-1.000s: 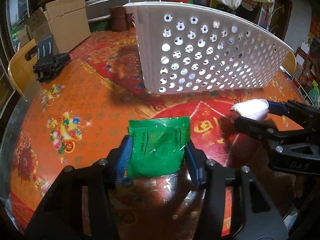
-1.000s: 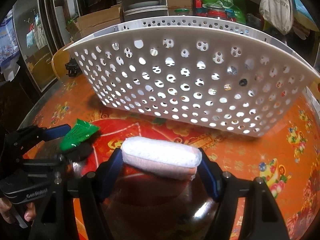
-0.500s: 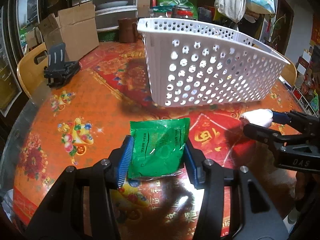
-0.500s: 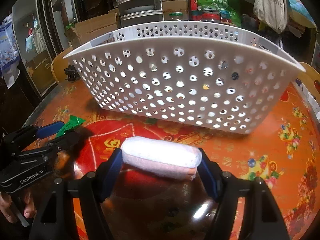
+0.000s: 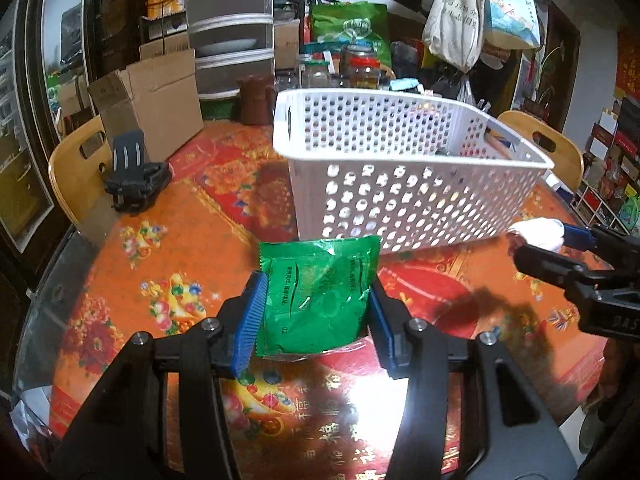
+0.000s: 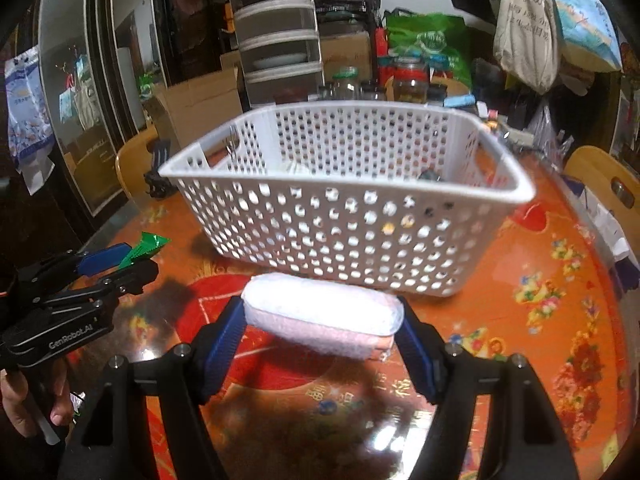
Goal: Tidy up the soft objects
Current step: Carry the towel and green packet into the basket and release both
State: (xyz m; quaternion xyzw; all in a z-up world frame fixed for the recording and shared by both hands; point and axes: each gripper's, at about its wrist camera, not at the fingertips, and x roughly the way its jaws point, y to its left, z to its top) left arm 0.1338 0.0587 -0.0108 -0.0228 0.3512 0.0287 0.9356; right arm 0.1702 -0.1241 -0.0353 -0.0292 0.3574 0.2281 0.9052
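Note:
My left gripper (image 5: 316, 312) is shut on a flat green foil packet (image 5: 318, 292) and holds it above the table, in front of the white perforated basket (image 5: 400, 200). My right gripper (image 6: 322, 332) is shut on a rolled white and pink cloth (image 6: 320, 312), also held above the table before the basket (image 6: 340, 232). The cloth's end (image 5: 540, 232) shows at the right of the left wrist view. The packet's tip (image 6: 146, 244) shows at the left of the right wrist view. Some items lie in the basket, hard to make out.
The round table (image 5: 180, 240) has an orange and red patterned cover. A black clamp-like object (image 5: 134, 178) lies at its far left. A cardboard box (image 5: 152, 104), jars (image 6: 408, 84) and wooden chairs (image 5: 76, 164) stand behind and around the table.
Both grippers have risen and drawn back from the basket, each keeping its object. The basket's rim and inside now show from above.

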